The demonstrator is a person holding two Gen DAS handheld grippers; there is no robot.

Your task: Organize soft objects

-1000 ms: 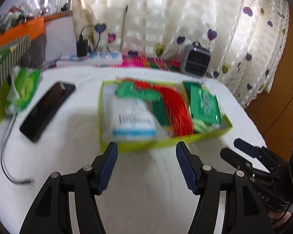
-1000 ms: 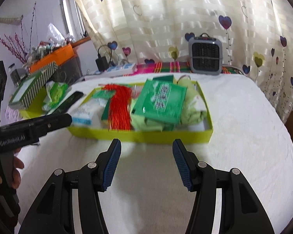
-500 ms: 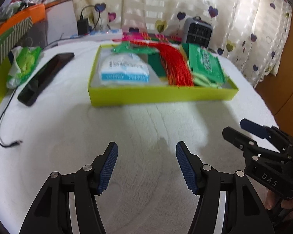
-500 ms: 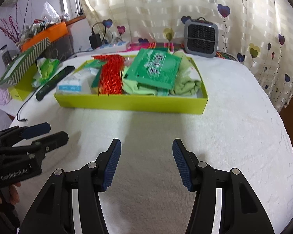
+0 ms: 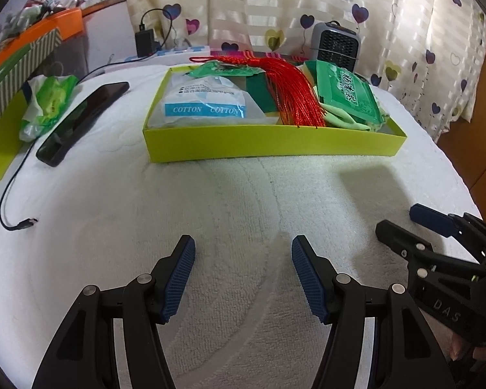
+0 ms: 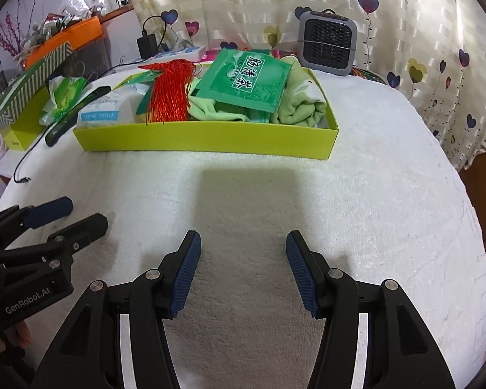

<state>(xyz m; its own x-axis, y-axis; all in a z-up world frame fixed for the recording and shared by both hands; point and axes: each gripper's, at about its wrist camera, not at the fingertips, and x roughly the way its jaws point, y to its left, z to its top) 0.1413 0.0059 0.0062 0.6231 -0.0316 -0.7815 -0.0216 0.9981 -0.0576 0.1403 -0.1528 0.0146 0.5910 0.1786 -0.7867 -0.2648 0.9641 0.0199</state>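
Left wrist view: the left gripper (image 5: pixel 243 249) occupies the lower centre of the frame with its jaws spread apart and nothing between the blue pads (image 5: pixel 307 278); only the white towel-covered surface (image 5: pixel 230 201) lies beneath them. The right gripper (image 5: pixel 405 223) enters at the lower right edge, jaws likewise released and empty, near the surface. The yellow-green tray (image 5: pixel 269 144) sits in the upper centre of the frame, well apart from both grippers. Inside it, from left to right, lie a white cotton pack (image 5: pixel 204 103), a red tassel (image 5: pixel 295 94), and a green packet (image 5: pixel 346 94) resting on a light green cloth (image 5: pixel 343 118). To the left of the tray, a black phone (image 5: pixel 81 120) lies on the surface, with a crumpled green-and-white bag (image 5: pixel 48 103) just beside it, and a black cable end (image 5: pixel 24 225) lies at the left edge. A small grey heater (image 5: pixel 335 45) stands behind the tray, in front of a heart-patterned curtain (image 5: pixel 388 16). Right wrist view: the right gripper (image 6: pixel 241 246) holds the lower centre with its jaws apart and empty; the left gripper (image 6: pixel 71 214) appears at the lower left. The tray (image 6: pixel 207 139) lies in the upper centre, and the green packet (image 6: pixel 246 79) sits tilted on top of the cloth (image 6: pixel 301 103).
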